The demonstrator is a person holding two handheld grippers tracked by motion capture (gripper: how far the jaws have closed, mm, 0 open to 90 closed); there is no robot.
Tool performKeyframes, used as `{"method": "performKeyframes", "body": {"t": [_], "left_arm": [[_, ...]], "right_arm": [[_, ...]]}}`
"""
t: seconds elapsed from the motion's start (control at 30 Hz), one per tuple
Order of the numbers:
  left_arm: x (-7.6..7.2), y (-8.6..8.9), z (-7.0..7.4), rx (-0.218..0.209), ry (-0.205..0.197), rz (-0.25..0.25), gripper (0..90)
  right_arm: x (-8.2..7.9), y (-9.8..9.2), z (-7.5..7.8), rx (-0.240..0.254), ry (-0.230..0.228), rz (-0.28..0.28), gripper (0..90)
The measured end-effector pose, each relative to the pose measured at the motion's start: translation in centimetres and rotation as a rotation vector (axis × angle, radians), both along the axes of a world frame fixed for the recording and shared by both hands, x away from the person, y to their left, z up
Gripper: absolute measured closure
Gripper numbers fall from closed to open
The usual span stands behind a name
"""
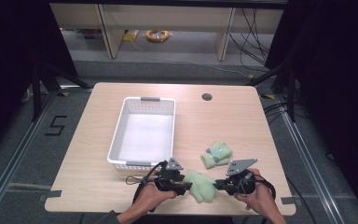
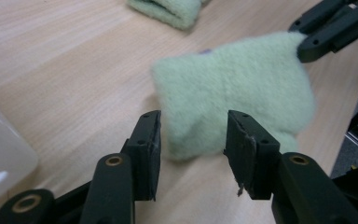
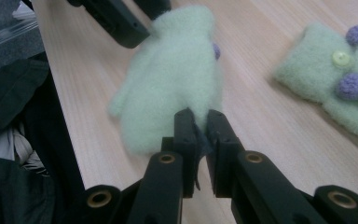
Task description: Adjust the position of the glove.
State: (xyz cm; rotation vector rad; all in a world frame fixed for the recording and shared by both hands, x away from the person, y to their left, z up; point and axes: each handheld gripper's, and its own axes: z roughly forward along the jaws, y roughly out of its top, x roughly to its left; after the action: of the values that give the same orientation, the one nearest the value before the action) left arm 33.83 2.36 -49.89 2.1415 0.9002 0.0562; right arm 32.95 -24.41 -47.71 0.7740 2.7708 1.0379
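- Nearest the camera: left gripper (image 2: 193,140), jaws apart, the pale green mitten (image 2: 235,93) lying between them with its edge short of both pads. No grip on this side.
- Right gripper (image 3: 199,122) is clamped on the mitten's far edge; its jaws are pinched tight on the fleece.
- The mitten lies at the table's (image 1: 98,186) near edge, between the two hands, low over the wood or resting on it; I cannot tell which.
- Step in hand, as I judge it: moving mittens into the white basket (image 1: 142,133), this one now held by the right gripper alone.
- Next move calls for lifting clear and carrying left and forward over the basket rim.
- Count: two mittens, the second mitten (image 1: 216,155) lying just beyond, with purple dots and a button; one basket, nothing in it; two grippers.
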Motion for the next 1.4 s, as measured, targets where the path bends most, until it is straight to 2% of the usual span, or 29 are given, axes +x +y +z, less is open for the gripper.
{"method": "performKeyframes", "body": {"t": [0.07,0.1,0.17,0.2,0.27,0.3,0.37,0.4,0.47,0.5,0.53,0.63,0.67,0.7,0.77,0.83,0.87,0.9,0.97,1.0,1.03,1.07,1.1,1.13,1.17,1.23,1.27,1.33,1.4], "left_arm": [[0.1,-0.2,-0.1,0.003,0.013,-0.009,55.7],[0.1,-0.3,-0.3,-0.004,0.010,-0.015,58.4],[-0.1,-0.5,-0.6,0.010,0.021,-0.027,64.4],[-0.1,-0.6,-0.7,0.003,0.016,-0.018,68.4],[0.0,-0.3,-0.5,0.019,-0.004,-0.028,76.5],[-0.1,-0.3,-0.6,0.009,0.001,-0.016,81.0],[-0.2,-0.2,-0.5,0.023,-0.022,-0.031,84.2],[-0.4,-0.2,-0.5,0.024,-0.016,-0.042,84.6],[-0.9,-0.2,-0.3,-0.012,-0.001,-0.036,84.9],[-1.0,-0.1,-0.1,-0.007,0.004,-0.050,84.9],[-1.4,-0.1,0.0,-0.046,0.027,-0.036,84.9],[-2.7,0.0,0.7,-0.079,0.029,-0.063,84.9],[-3.0,0.0,0.8,-0.082,0.029,-0.070,84.9],[-3.3,0.0,0.9,-0.087,0.032,-0.080,84.9],[-3.5,-0.1,0.7,-0.090,0.039,-0.088,84.8],[-3.3,-0.2,0.3,-0.090,0.060,-0.077,84.7],[-3.0,-0.2,0.0,-0.089,0.075,-0.070,84.6],[-2.9,-0.3,-0.2,-0.092,0.076,-0.065,84.4],[-2.6,-0.4,-0.6,-0.082,0.086,-0.055,84.1],[-2.5,-0.5,-0.8,-0.087,0.088,-0.046,83.8],[-2.3,-0.5,-0.9,-0.074,0.088,-0.062,83.2],[-2.3,-0.6,-1.1,-0.075,0.087,-0.055,82.7],[-2.3,-0.7,-1.1,-0.075,0.088,-0.054,82.0],[-2.4,-0.7,-1.0,-0.065,0.078,-0.056,81.4],[-2.5,-0.8,-1.0,-0.060,0.068,-0.059,80.4],[-2.5,-0.7,-1.0,-0.048,0.058,-0.064,76.1],[-2.7,-0.7,-1.0,-0.045,0.061,-0.060,71.9],[-2.7,-0.6,-1.1,-0.026,0.050,-0.054,63.8],[-3.0,-0.4,-0.7,-0.026,0.038,-0.039,56.0]], "right_arm": [[0.0,0.0,-0.1,0.005,0.003,-0.003,84.2],[0.1,-0.1,-0.2,0.013,0.006,-0.002,84.3],[0.3,-0.1,-0.4,0.017,0.005,0.009,84.2],[0.3,-0.1,-0.6,0.022,0.007,0.007,84.2],[0.3,-0.1,-0.6,0.012,0.015,-0.010,84.2],[0.3,-0.1,-0.6,0.013,0.015,-0.009,84.2],[0.4,-0.1,-0.6,0.027,0.015,-0.003,84.3],[0.5,-0.1,-0.5,0.023,0.018,-0.004,84.2],[0.5,-0.1,-0.4,0.030,0.019,-0.011,84.3],[0.6,-0.2,-0.2,0.033,0.008,-0.008,84.3],[0.6,-0.3,0.0,0.030,0.019,-0.015,84.3],[0.7,-0.5,0.4,0.048,0.017,-0.018,84.2],[0.9,-0.5,0.5,0.037,0.012,0.005,84.2],[0.8,-0.5,0.6,0.033,0.022,-0.009,84.2],[1.0,-0.4,0.6,0.030,0.009,0.014,84.2],[1.1,-0.3,0.4,0.016,0.029,-0.011,84.1],[1.3,-0.2,0.1,0.010,0.031,-0.002,84.1],[1.3,-0.2,-0.2,0.011,0.036,-0.031,84.0],[1.6,-0.4,-0.5,-0.011,0.048,-0.037,83.8],[1.6,-0.3,-0.7,0.006,0.058,-0.056,83.6],[1.7,-0.4,-0.9,0.010,0.058,-0.056,83.3],[1.9,-0.5,-1.0,0.002,0.047,-0.059,83.2],[1.8,-0.4,-1.1,0.007,0.060,-0.064,82.7],[1.9,-0.4,-0.9,-0.018,0.059,-0.064,82.1],[1.9,-0.4,-1.1,-0.011,0.038,-0.063,81.4],[1.9,-0.4,-1.1,-0.016,0.050,-0.078,78.1],[2.0,-0.4,-1.3,-0.001,0.047,-0.090,76.1],[1.9,-0.5,-1.1,-0.004,0.051,-0.103,68.8],[1.8,-0.6,-0.6,-0.029,0.032,-0.107,64.5]]}}
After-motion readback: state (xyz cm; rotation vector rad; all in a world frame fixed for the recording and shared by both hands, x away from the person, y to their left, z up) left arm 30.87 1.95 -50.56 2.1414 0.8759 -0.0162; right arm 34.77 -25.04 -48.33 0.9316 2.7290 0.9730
